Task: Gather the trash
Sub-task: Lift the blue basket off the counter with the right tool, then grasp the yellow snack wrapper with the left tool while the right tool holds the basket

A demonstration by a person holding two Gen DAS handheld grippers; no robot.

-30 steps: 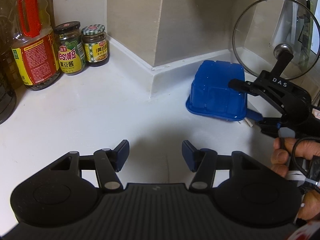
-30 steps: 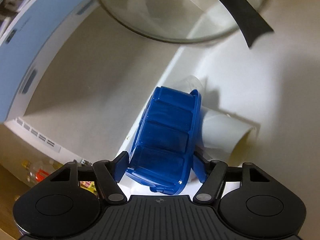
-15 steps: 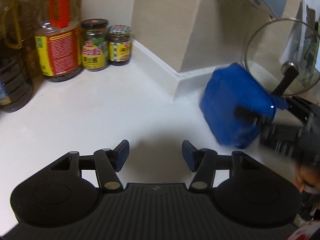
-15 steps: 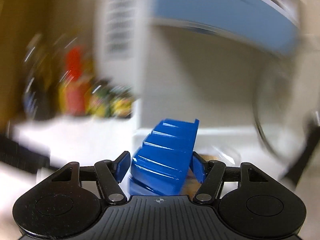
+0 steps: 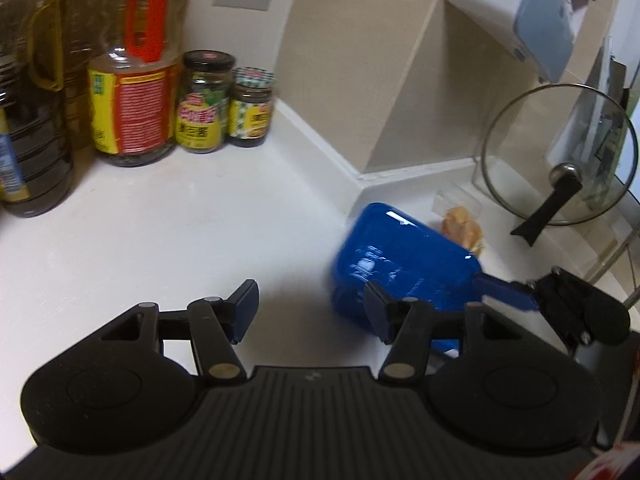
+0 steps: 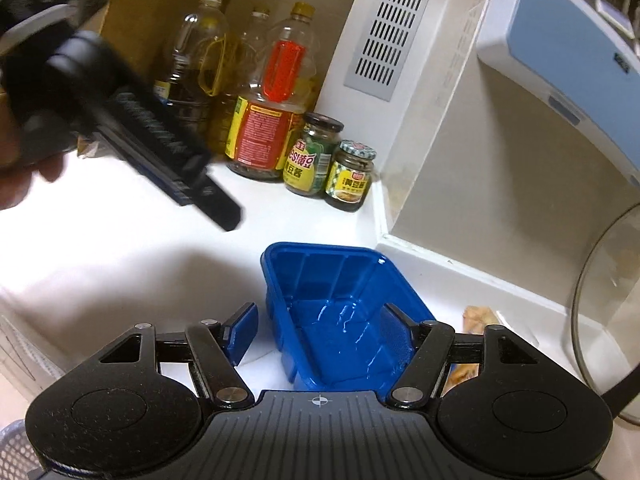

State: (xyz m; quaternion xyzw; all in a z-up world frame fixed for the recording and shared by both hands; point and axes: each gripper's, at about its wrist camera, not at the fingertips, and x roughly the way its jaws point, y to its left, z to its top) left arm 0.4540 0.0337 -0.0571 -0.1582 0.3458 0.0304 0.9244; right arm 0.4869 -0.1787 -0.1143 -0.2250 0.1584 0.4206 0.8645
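**A:** Kitchen corner, trash round under way: which step is this?

**B:** The carry, by my reading. The right gripper (image 6: 320, 320) is clenched on a blue tray (image 6: 320, 280), empty, open side up, and held clear of the worktop (image 5: 160, 248).

**A:** Where does the tray sit in the grip?

**B:** Between the two fingers, its near end tucked back against the gripper body and its far end pointing toward the jars (image 6: 328, 164). The left gripper (image 5: 310, 304) hangs released and empty just beside it.

**A:** And next?

**B:** Take the tray level to a bin; none is plain in either view. A scrap (image 5: 460, 224) lies on the worktop behind the tray, near the lid (image 5: 560, 152), likely the free gripper's job.
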